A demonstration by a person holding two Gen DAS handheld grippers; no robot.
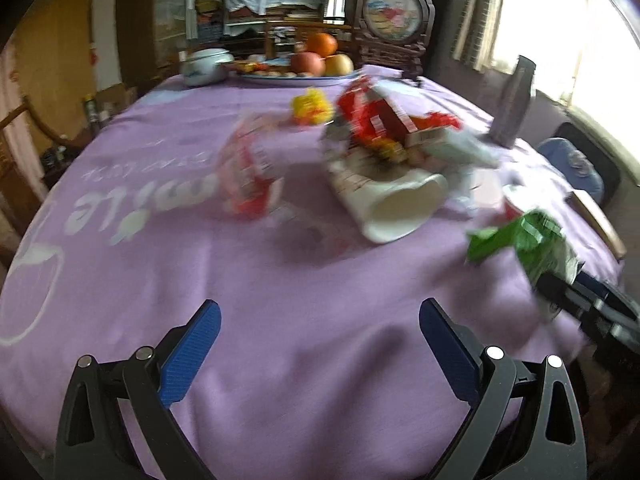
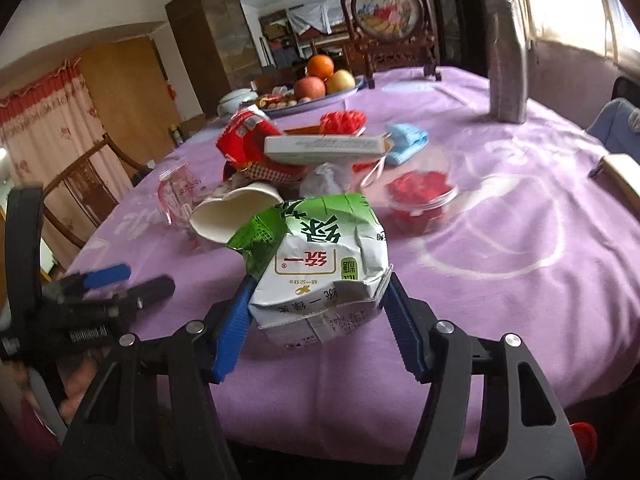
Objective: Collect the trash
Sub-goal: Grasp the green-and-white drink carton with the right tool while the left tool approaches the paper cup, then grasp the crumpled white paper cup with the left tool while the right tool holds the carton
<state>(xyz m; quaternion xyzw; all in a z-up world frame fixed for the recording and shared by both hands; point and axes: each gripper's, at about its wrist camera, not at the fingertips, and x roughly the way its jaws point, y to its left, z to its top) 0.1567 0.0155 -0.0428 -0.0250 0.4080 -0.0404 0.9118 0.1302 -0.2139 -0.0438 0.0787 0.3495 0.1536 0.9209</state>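
My right gripper [image 2: 318,304] is shut on a crumpled green and white drink carton [image 2: 320,256], held just above the purple tablecloth [image 2: 500,300]; the carton also shows in the left wrist view [image 1: 524,240]. My left gripper [image 1: 320,332] is open and empty over the near part of the table. Ahead lies a pile of trash: a white paper cup on its side [image 1: 396,204], red wrappers [image 1: 372,116], a flat box [image 2: 324,146], a clear red-printed wrapper [image 1: 248,168], a yellow wrapper [image 1: 312,106], a blue face mask [image 2: 406,142] and a clear tub with red bits [image 2: 420,196].
A fruit plate [image 1: 304,76] with apples and an orange and a white lidded pot [image 1: 206,66] stand at the far edge. A framed round picture on a wooden stand [image 1: 394,20] and a tall grey bottle [image 2: 508,60] stand at the back right. Chairs ring the table.
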